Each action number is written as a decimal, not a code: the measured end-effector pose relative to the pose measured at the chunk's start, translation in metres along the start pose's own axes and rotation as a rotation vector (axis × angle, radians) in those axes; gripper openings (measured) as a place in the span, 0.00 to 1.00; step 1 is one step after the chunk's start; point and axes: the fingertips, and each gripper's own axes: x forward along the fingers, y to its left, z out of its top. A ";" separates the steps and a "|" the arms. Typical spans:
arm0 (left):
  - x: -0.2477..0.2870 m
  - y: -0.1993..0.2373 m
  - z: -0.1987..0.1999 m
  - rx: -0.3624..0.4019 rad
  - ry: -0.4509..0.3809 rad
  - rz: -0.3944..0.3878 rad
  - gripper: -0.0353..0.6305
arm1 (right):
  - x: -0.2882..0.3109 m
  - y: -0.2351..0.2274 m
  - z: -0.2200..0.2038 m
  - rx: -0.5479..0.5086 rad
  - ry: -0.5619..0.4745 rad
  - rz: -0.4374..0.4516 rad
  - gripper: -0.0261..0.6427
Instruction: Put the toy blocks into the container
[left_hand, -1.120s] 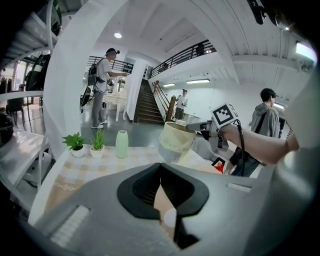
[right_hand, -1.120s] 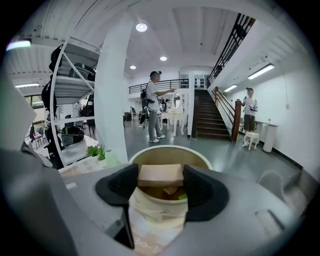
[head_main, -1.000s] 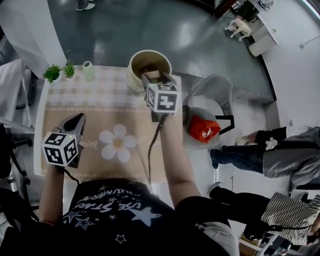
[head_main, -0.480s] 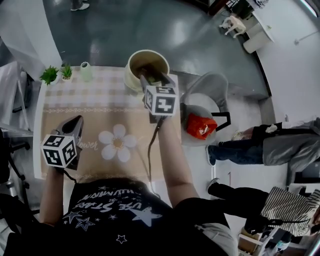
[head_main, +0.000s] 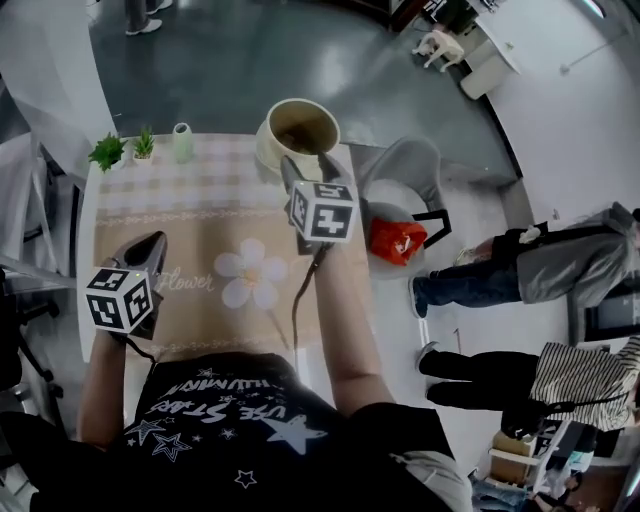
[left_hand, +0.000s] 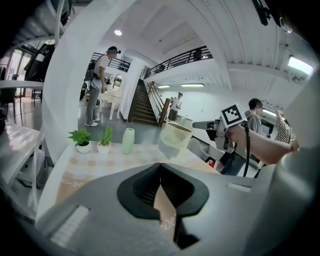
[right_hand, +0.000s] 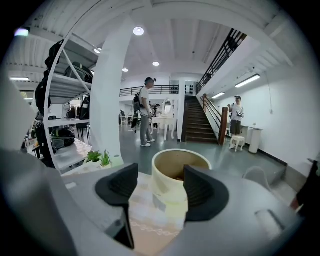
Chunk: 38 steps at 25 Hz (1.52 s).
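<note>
The right gripper (right_hand: 156, 186), jaws wide apart and empty, faces the container (right_hand: 170, 170) just beyond it, at the table's (head_main: 200, 230) far edge. The left gripper (left_hand: 161, 192), jaws together, hangs near-left, farther off. No block shows outside.

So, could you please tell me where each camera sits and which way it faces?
Head view: on the person's head, looking steeply down at the table; shows torso, arms, left gripper, right gripper.
Left gripper view: on the left gripper, looking along its shut jaws across the table to the container; shows the right forearm.
Right gripper view: on the right gripper, looking between its open jaws at the container; only its jaws show.
Shared: all three show the container.
</note>
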 end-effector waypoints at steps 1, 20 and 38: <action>-0.004 0.002 0.000 0.009 -0.001 -0.011 0.07 | -0.005 0.006 -0.001 0.006 -0.002 -0.007 0.47; -0.038 0.009 -0.055 0.063 0.109 -0.236 0.07 | -0.097 0.110 -0.105 0.118 0.087 -0.141 0.16; -0.075 -0.078 -0.104 0.101 0.143 -0.264 0.07 | -0.193 0.135 -0.185 0.170 0.168 -0.070 0.05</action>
